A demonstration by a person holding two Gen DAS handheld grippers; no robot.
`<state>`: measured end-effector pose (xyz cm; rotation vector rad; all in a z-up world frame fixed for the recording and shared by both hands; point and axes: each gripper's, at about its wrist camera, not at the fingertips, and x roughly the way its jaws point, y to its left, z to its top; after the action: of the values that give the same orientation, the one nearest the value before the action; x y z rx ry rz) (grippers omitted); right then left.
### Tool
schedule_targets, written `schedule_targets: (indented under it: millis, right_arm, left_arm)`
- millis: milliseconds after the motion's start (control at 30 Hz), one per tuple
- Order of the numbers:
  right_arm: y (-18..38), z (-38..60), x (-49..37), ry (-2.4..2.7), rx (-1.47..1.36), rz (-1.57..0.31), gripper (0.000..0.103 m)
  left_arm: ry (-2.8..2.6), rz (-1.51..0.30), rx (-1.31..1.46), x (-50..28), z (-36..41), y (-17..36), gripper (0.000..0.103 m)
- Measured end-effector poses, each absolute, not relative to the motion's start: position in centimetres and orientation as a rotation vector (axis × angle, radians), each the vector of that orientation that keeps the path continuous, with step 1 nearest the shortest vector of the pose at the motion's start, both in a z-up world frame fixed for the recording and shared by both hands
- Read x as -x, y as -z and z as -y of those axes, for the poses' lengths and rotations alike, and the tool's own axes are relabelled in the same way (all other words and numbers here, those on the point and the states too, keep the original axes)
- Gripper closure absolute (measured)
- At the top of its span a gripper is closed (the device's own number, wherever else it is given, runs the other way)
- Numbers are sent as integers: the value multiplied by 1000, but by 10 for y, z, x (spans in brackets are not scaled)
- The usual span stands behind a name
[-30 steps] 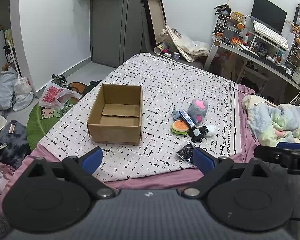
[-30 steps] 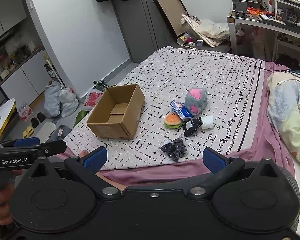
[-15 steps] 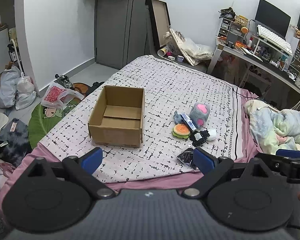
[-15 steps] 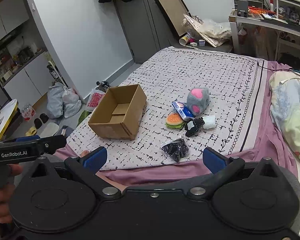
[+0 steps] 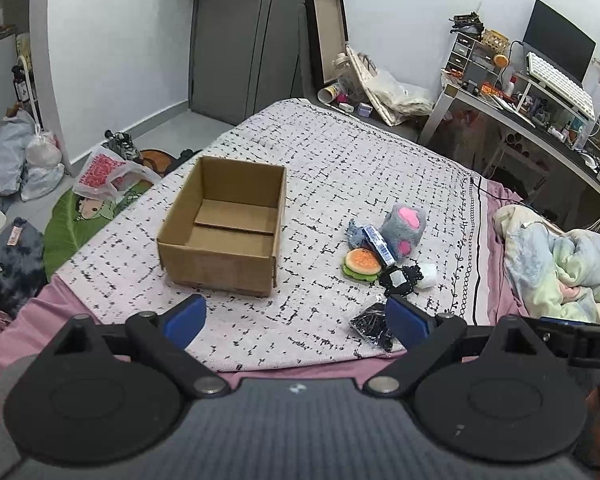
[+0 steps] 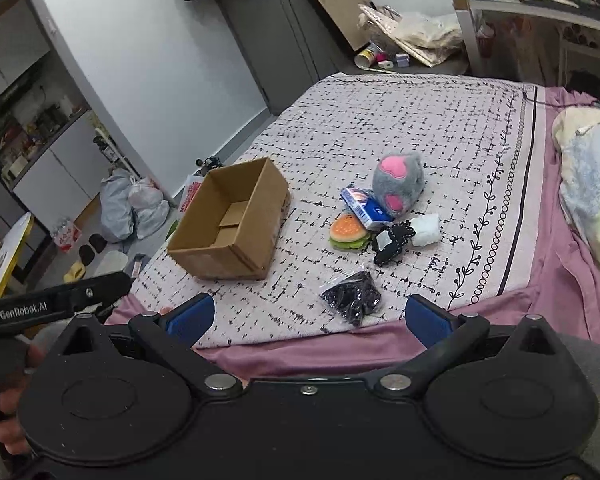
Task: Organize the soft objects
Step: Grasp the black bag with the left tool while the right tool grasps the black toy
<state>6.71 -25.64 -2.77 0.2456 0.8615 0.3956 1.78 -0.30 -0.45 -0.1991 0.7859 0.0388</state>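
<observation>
- We hold the left tongs (image 5: 296,320) with jaws spread wide and nothing between them, above the near edge of the bed (image 5: 340,168).
- We hold the right tongs (image 6: 306,318) likewise wide apart and empty, over the same edge; the left tongs also show at the lower left of the right wrist view.
- Just beyond the tongs, a black crinkled packet (image 6: 352,298) lies on the patterned bedspread near its front edge.
- Farther in, a small cluster of soft objects lies on the bedspread: a hamburger plush (image 6: 349,232), a black item with a pale patch (image 6: 392,240), a small white pad (image 6: 426,230), a blue-and-white pack (image 6: 366,208) and a grey plush with pink paw pads (image 6: 398,182).
- The blue-and-white pack leans against the grey plush; the hamburger plush sits just beside the pack; the white pad touches the black item.
- An open cardboard box (image 5: 224,232) stands upright on the bedspread, left of the cluster and apart from it; its interior shows only the folded bottom flaps.
- A pastel blanket (image 5: 560,264) is bunched on the right side of the bed.
- Beyond the bed, a cluttered surface (image 5: 540,116) carries a monitor and keyboard.
</observation>
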Motion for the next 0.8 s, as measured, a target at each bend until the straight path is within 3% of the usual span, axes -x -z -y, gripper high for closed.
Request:
schedule_targets:
  millis: [800]
  right_arm:
    - [88,306,-156,-375,-529,-990,1]
  left_arm:
    - [4,-926,249,-105,51,71,10]
